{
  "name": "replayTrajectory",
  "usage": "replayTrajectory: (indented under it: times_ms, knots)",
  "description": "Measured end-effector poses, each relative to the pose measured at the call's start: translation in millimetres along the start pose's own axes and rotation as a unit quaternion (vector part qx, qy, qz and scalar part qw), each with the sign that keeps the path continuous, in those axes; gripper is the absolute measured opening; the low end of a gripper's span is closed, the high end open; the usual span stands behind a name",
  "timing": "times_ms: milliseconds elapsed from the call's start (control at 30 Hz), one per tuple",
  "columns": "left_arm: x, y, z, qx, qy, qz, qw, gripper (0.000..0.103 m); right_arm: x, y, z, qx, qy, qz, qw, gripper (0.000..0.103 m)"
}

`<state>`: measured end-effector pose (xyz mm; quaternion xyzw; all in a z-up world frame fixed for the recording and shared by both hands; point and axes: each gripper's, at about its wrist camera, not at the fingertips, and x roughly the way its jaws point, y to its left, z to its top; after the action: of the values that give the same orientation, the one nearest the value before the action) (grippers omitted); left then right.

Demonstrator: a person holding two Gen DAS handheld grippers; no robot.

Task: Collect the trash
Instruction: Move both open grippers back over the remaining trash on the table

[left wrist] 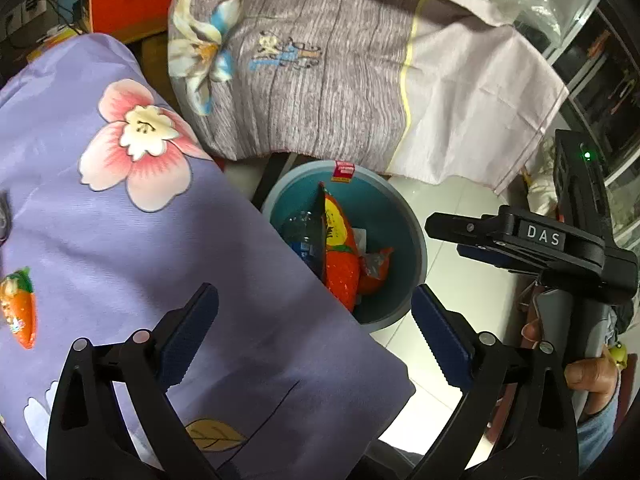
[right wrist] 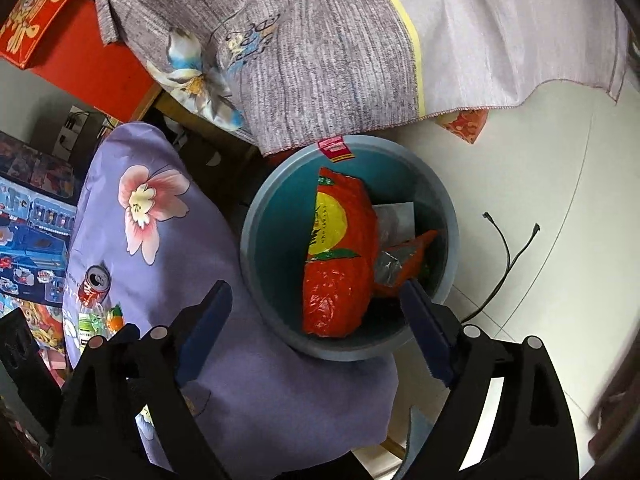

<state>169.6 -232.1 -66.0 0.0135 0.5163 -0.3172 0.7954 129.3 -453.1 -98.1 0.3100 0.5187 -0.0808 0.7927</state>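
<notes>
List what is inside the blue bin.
In the blue bin: a big red-and-yellow snack bag, a smaller orange wrapper, a grey-white scrap, and a plastic bottle seen from the left wrist. The big bag covers whatever lies under it.

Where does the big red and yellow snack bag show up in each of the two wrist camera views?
Left wrist view: the red and yellow snack bag stands in the blue bin, just below centre, partly behind the purple cloth's edge.
Right wrist view: the same bag lies in the bin, centre of the picture, in full view.
Shared landmark: the red label on the bin's far rim.
</notes>
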Motion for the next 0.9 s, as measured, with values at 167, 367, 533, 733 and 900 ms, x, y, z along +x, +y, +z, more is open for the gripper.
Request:
replayTrajectory:
  times_ms: [167,367,533,733,900]
  knots:
    - [-17.2,7.4,-3.3,-0.005,-0.014,0.0,0.9999,0.099,-7.1,18.7,-7.7,-0.014,-0.003,-0.003,1.0,0.082]
    - [-37.2,23.7,-12.7,-0.016,-0.022,0.004,0.9996,0.099,-10.7,45.5,-17.7,-0.028,-0.004,-0.004,1.0,0.089]
    - [-54.4,47.9,-23.9,-0.038,-0.03,0.01,0.9988,0.099,-7.7,75.6,-27.5,-0.054,0.004,-0.001,0.999,0.089]
    - [-78.5,85.2,-40.0,-0.069,-0.048,0.023,0.9962,0.099,-1.0,120.4,-40.9,-0.101,0.005,0.015,0.995,0.089]
    - [-100.0,125.0,-59.2,-0.103,-0.061,0.037,0.9921,0.099,12.9,161.5,-55.1,-0.152,0.017,0.017,0.988,0.089]
